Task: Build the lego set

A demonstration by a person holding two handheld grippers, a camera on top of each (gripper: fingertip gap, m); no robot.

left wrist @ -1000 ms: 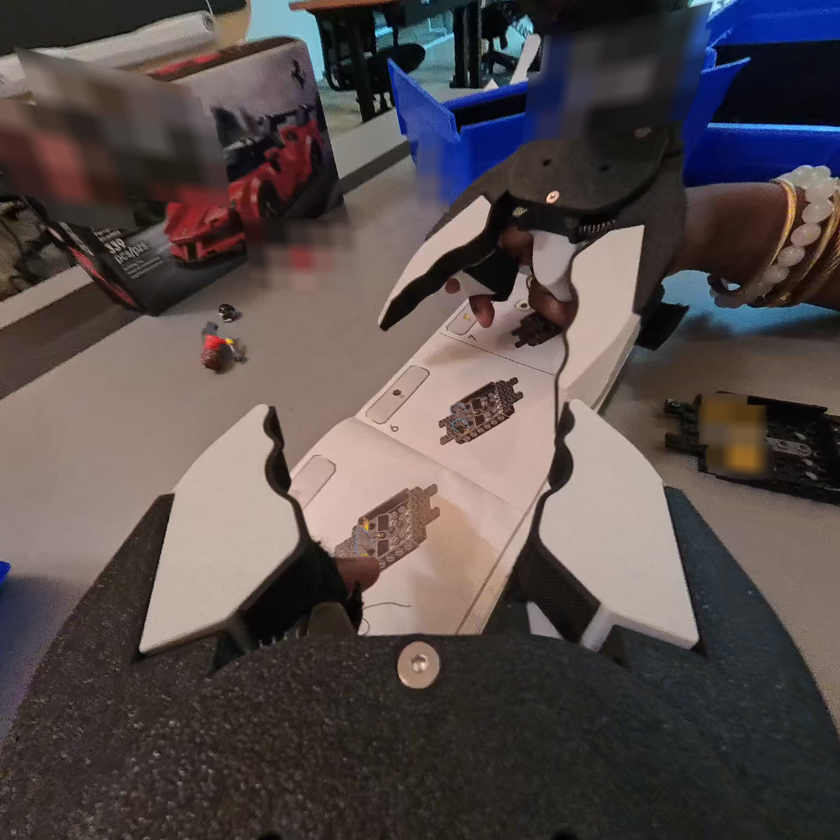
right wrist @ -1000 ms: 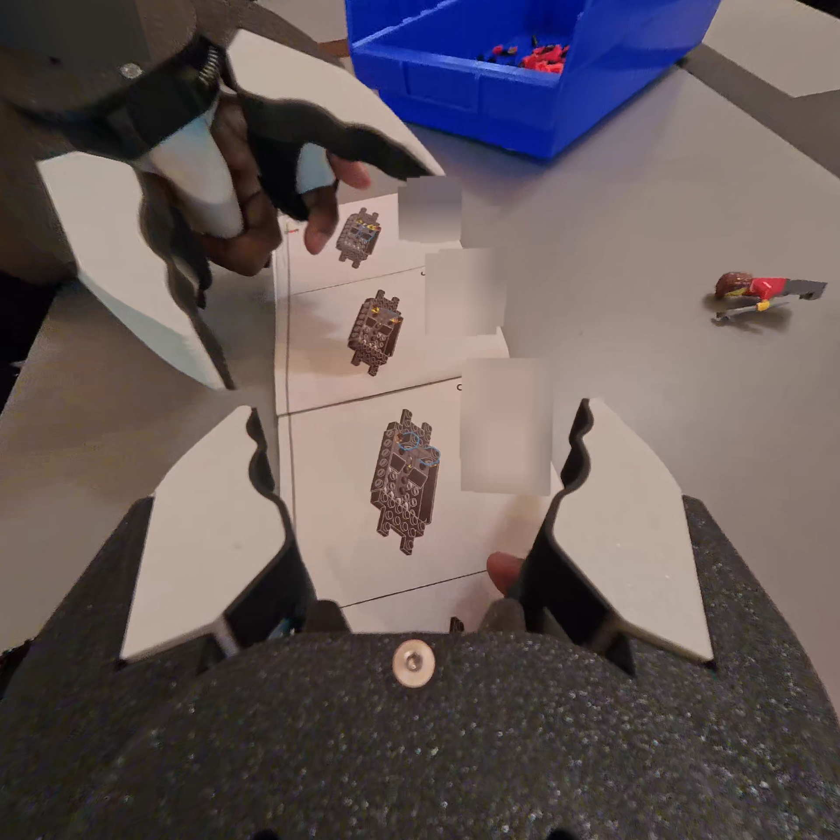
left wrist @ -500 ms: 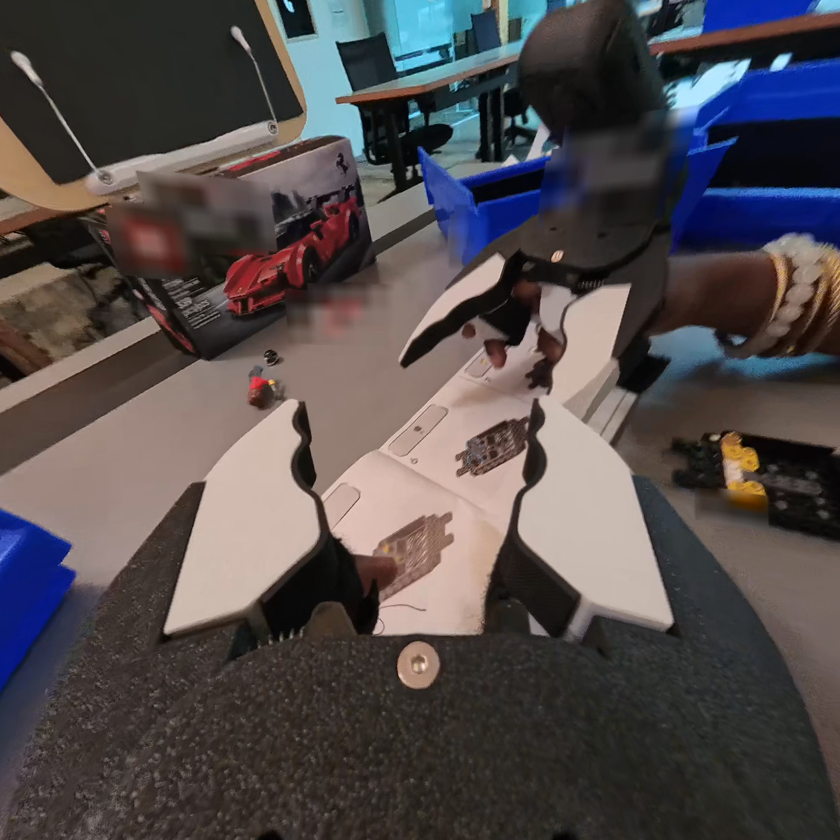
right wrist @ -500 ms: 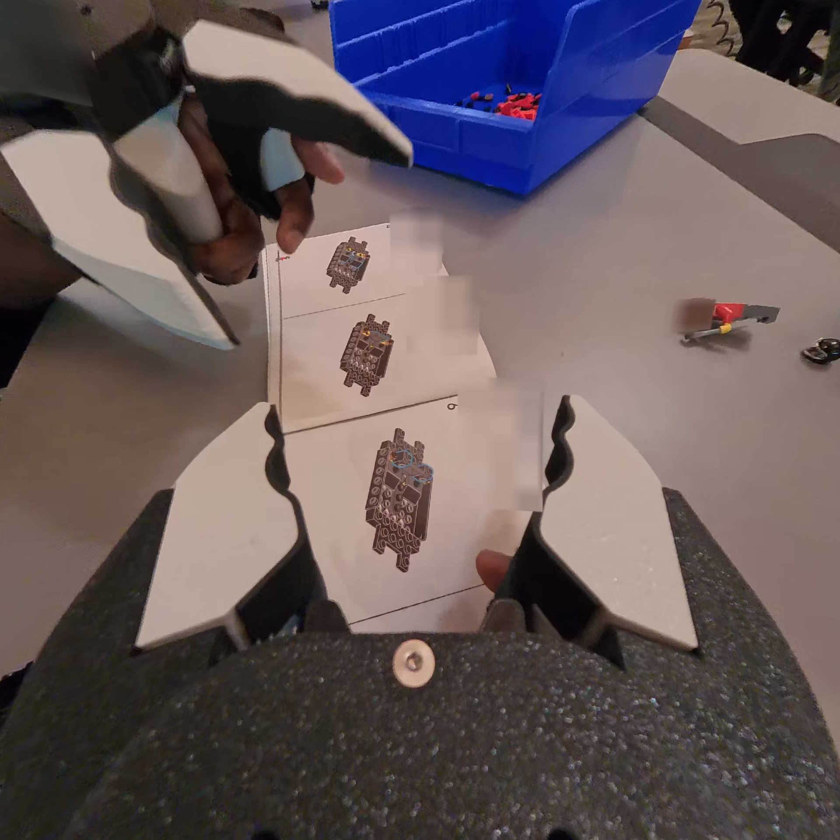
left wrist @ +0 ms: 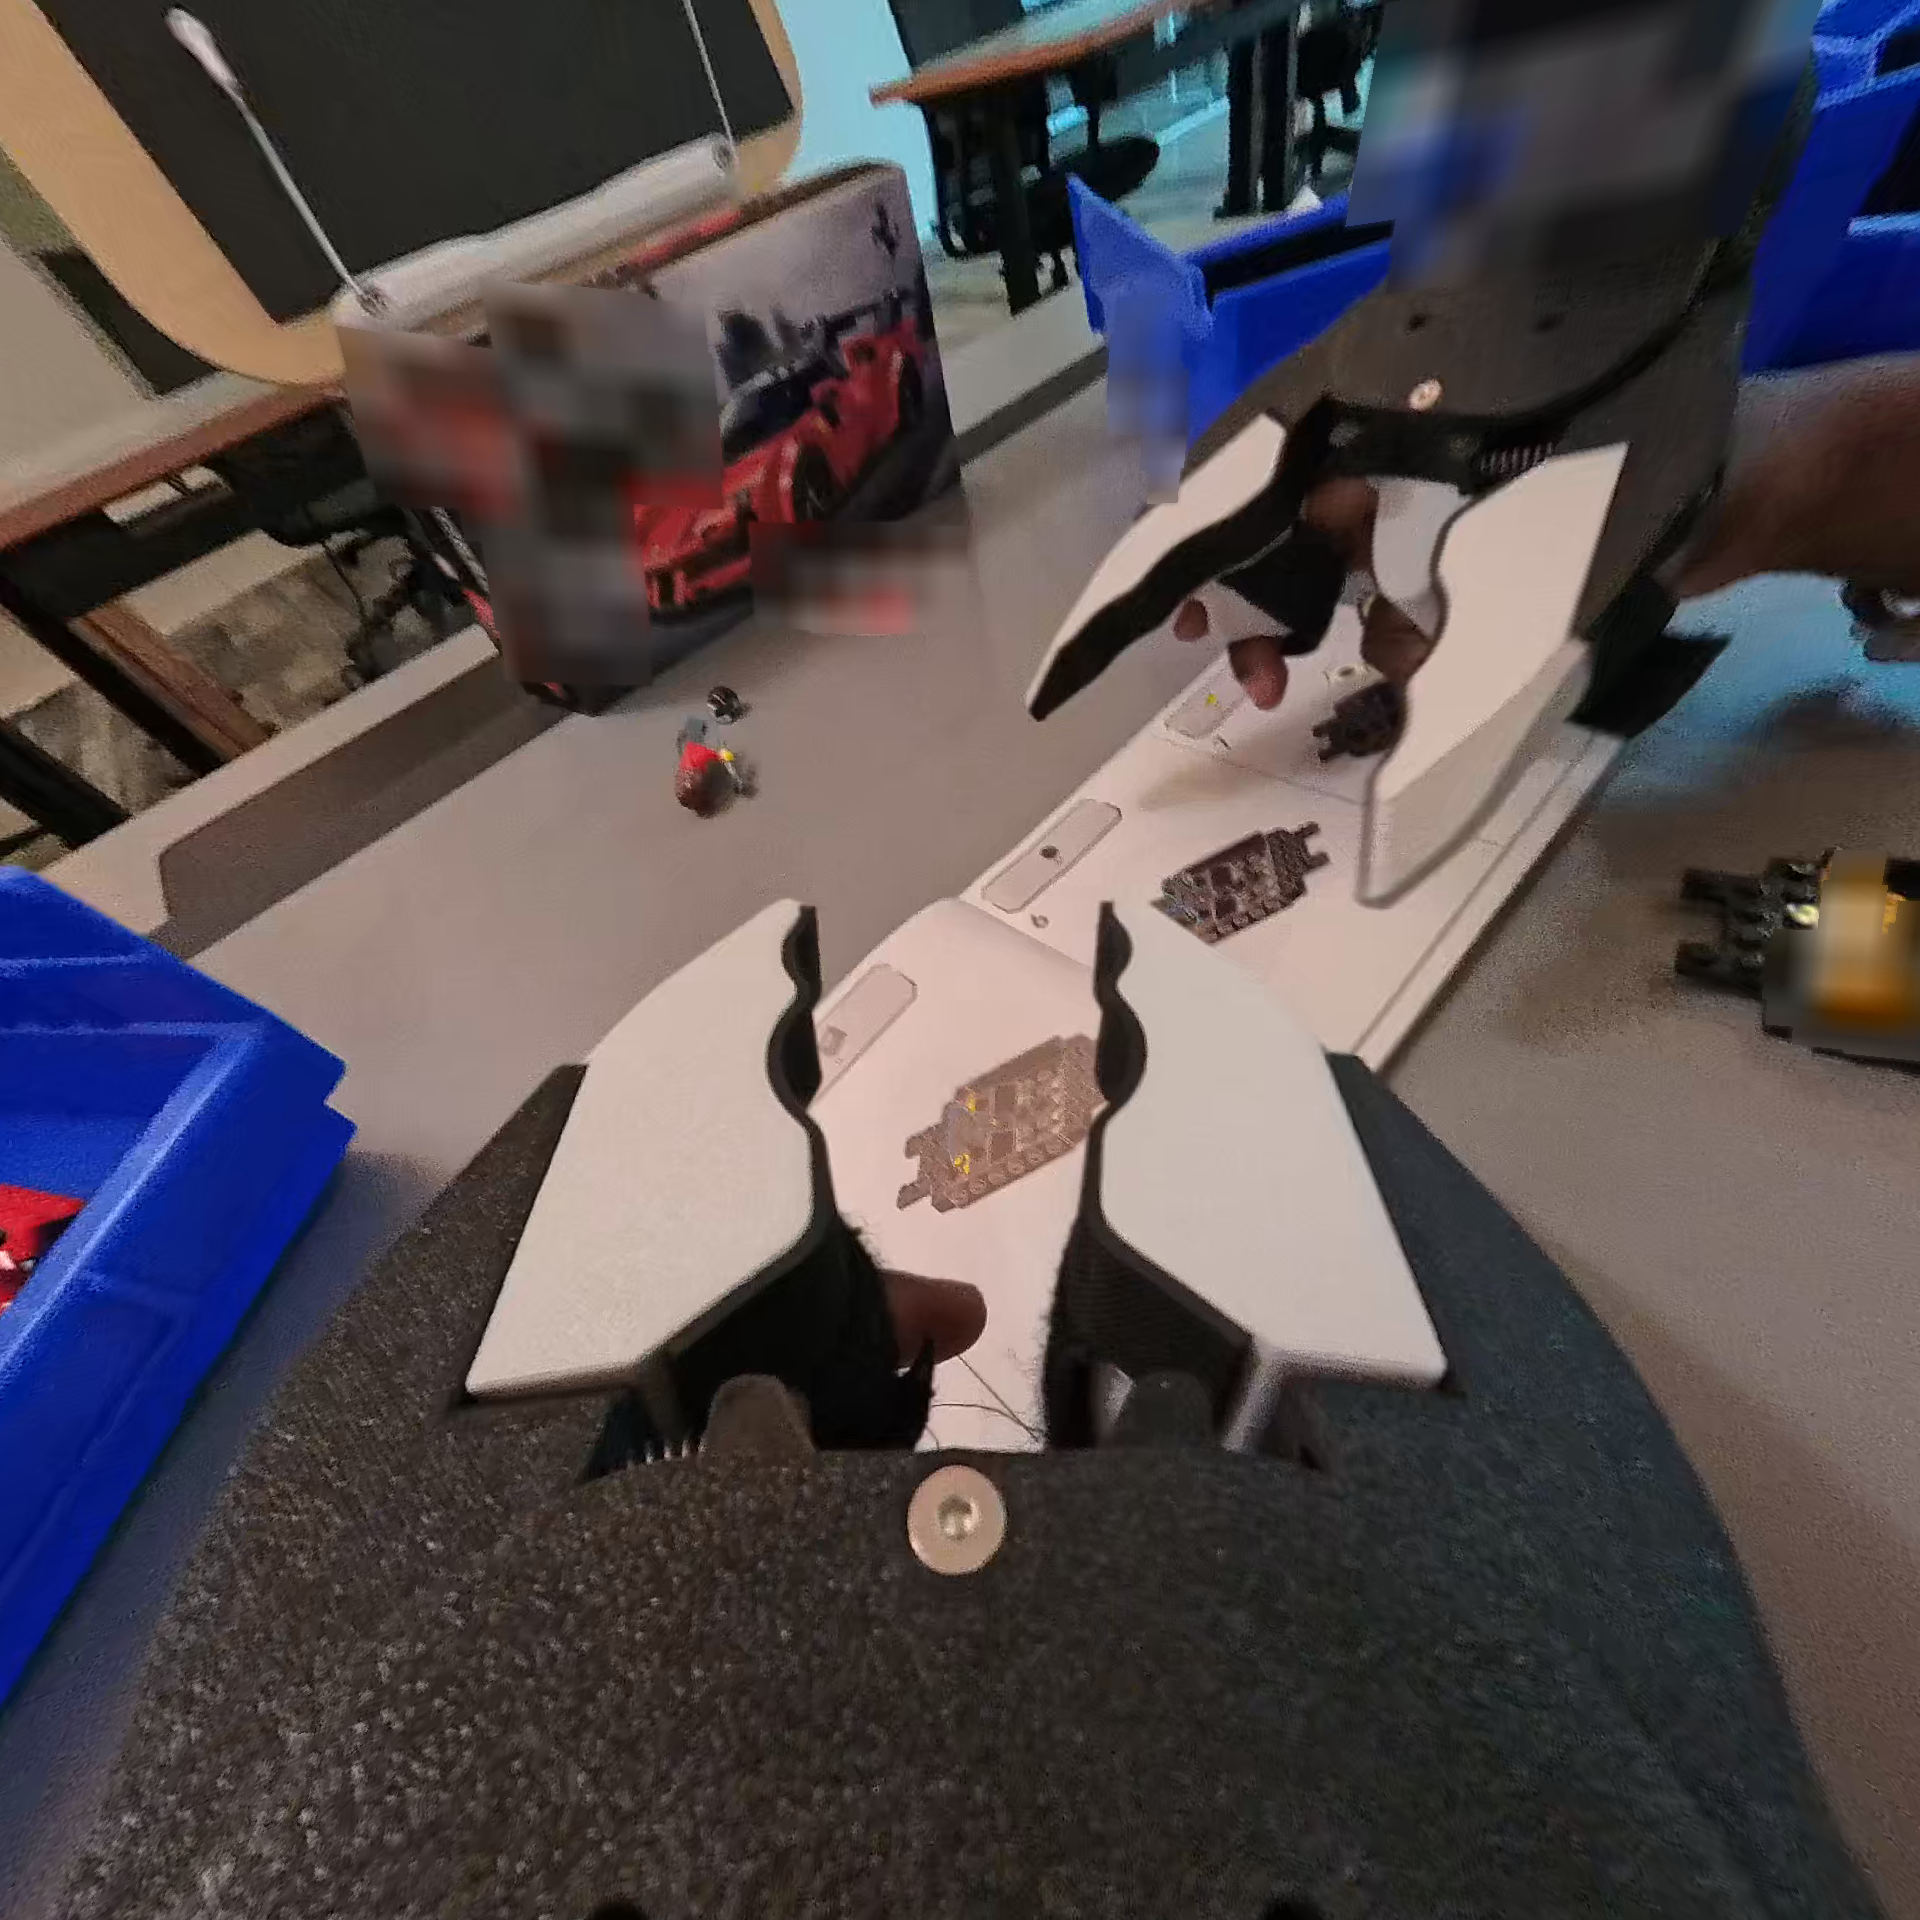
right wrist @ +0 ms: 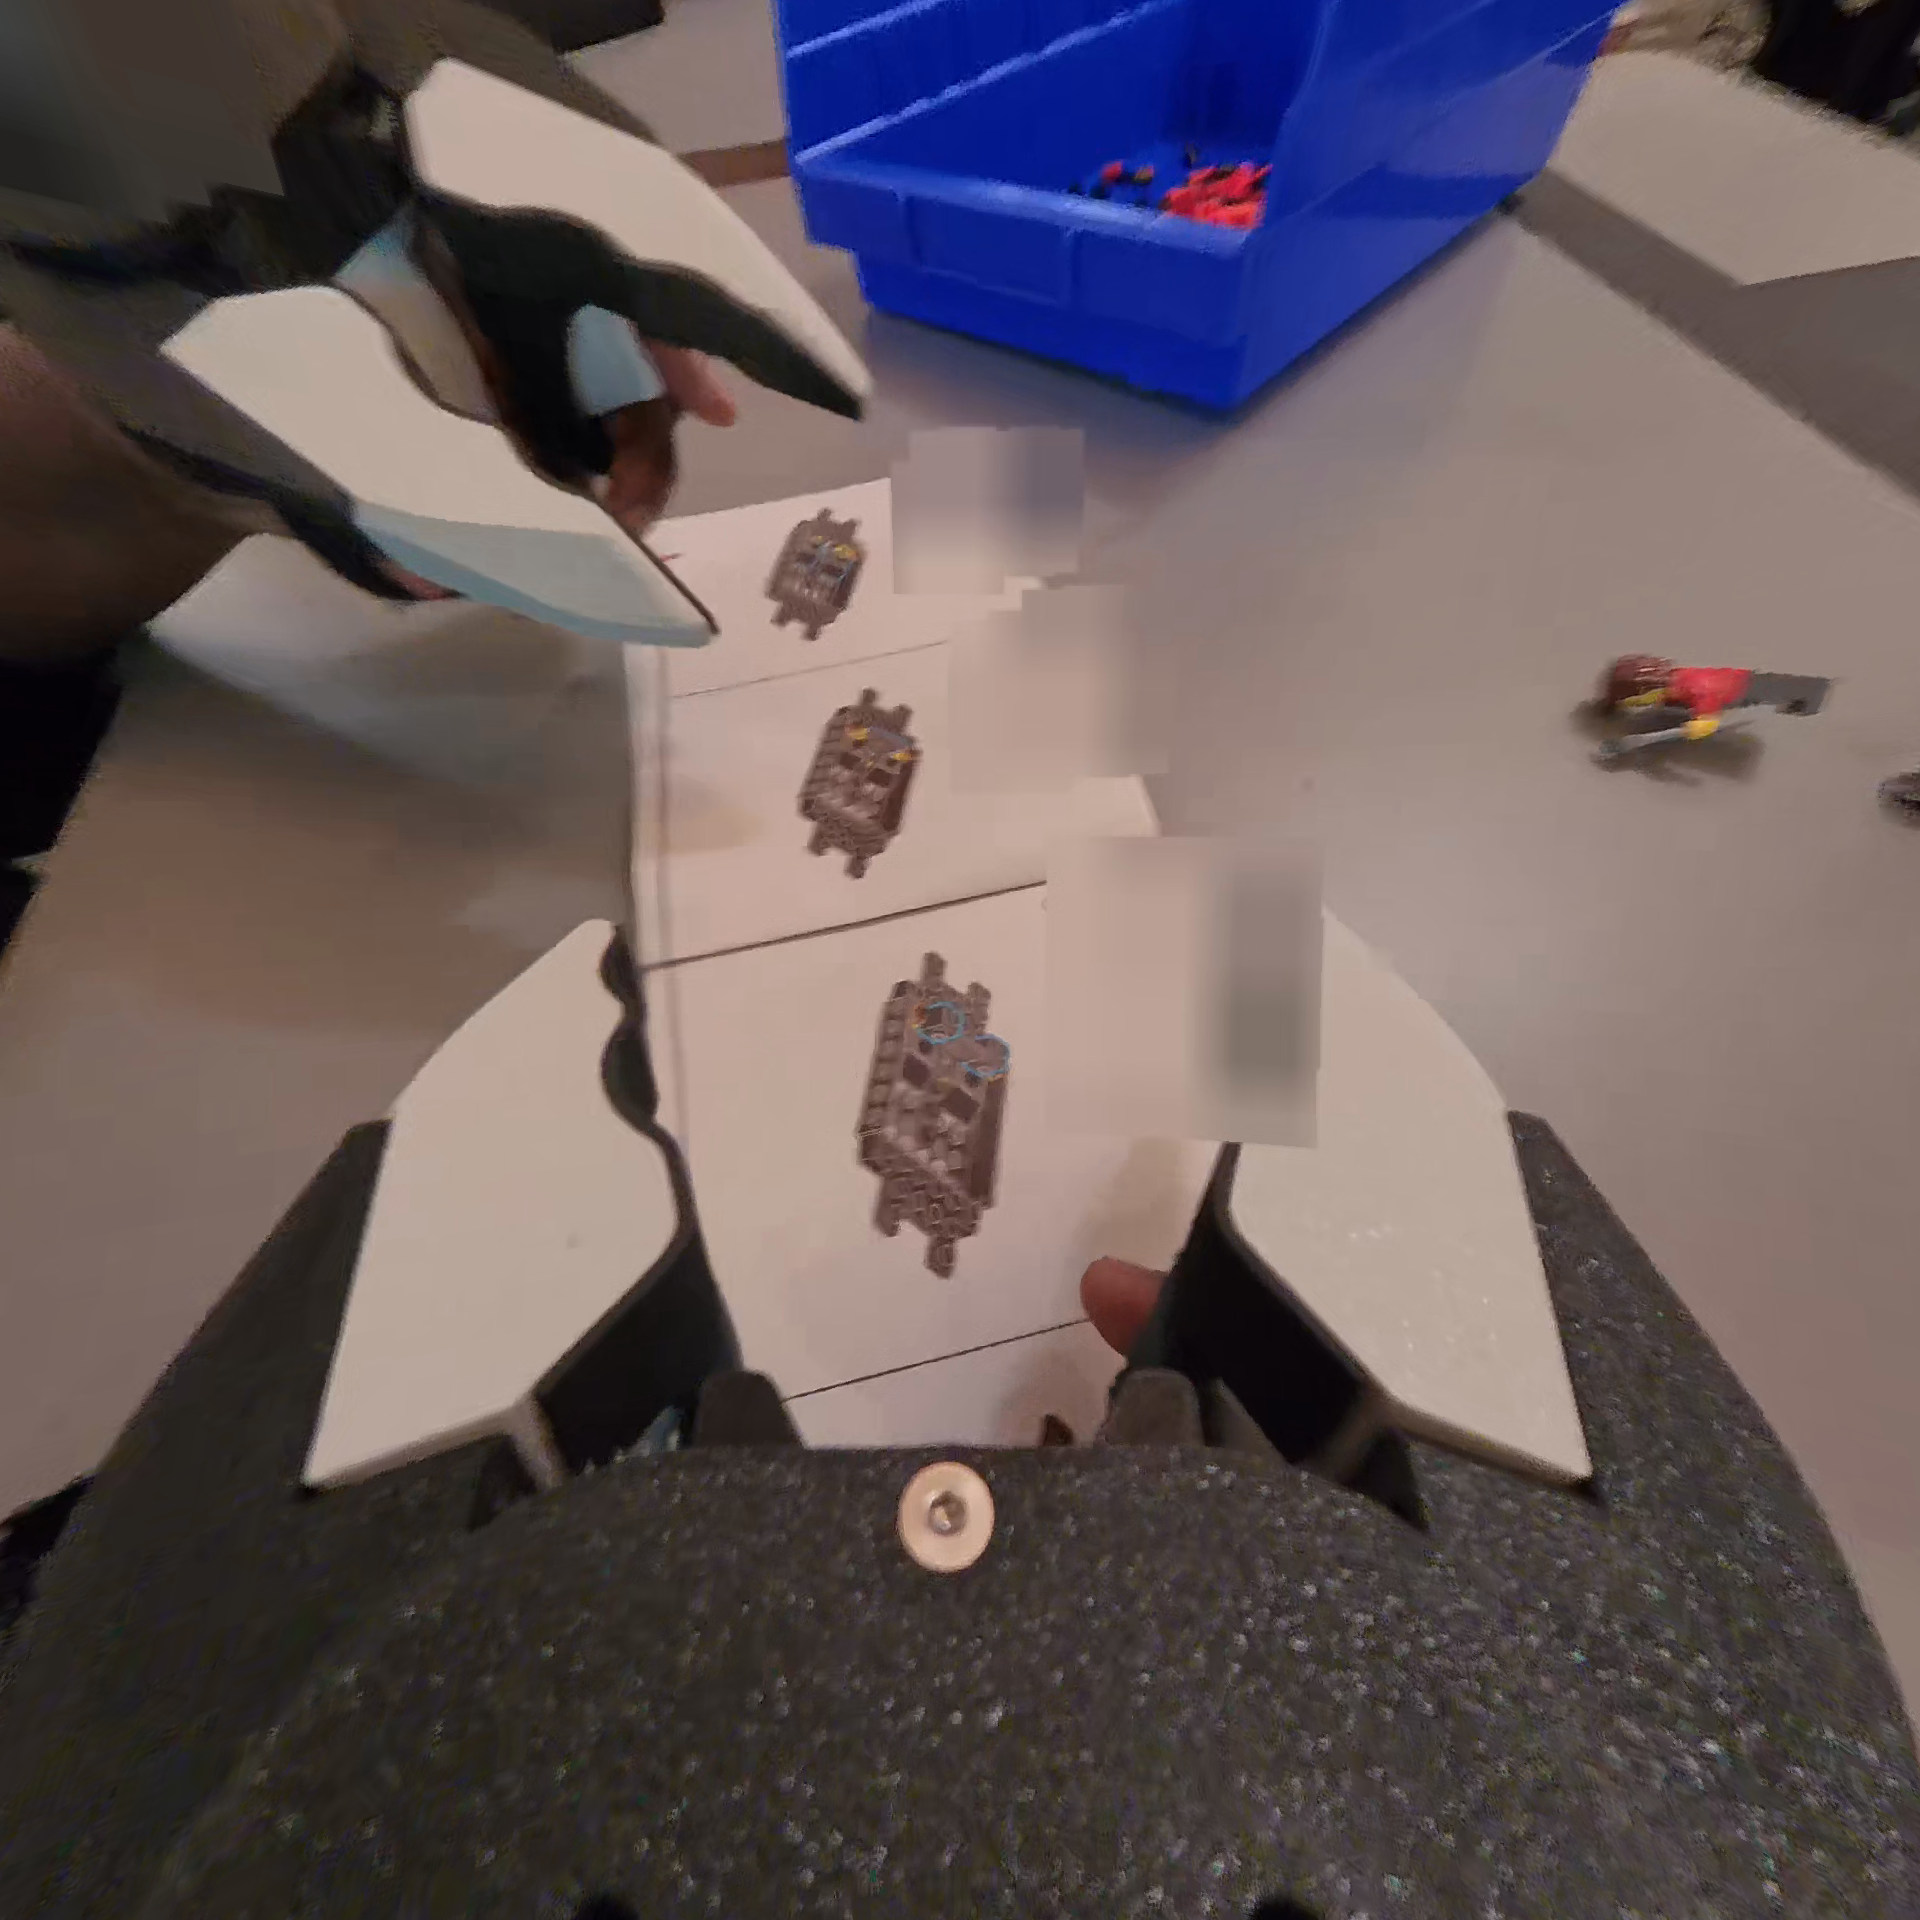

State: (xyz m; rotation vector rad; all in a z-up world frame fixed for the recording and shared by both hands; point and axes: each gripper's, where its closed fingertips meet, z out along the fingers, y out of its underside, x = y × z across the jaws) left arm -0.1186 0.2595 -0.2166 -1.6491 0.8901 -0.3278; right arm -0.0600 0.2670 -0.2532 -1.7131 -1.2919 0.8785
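**Two hand-held tongs hover over an open instruction booklet on a grey surface**

Nearest in the left wrist view, the left tongs (left wrist: pixel 956 925) stand partly parted with nothing between the pads, above the white instruction booklet (left wrist: pixel 1039 1205). Nearest in the right wrist view, the right tongs (right wrist: pixel 966 956) are spread wide and released over the same booklet (right wrist: pixel 831 1143); a blurred patch covers the tip of one finger. The booklet's pages show drawings of a dark brick-built frame. Patches hide its step panels, and no writing can be made out.

Further off, a small toy figure (left wrist: pixel 704 767) in red lies on the bare surface, a tiny dark piece just beside it. A dark brick assembly (left wrist: pixel 1756 914) lies towards the right edge, motion-blurred and partly patched over. A blue bin (right wrist: pixel 1174 187) holds red and dark pieces too small to tell apart; another blue bin (left wrist: pixel 125 1195) is cut off at the left edge.

Farthest, a box picturing a red car (left wrist: pixel 821 416) stands near the far edge, its front largely blurred.
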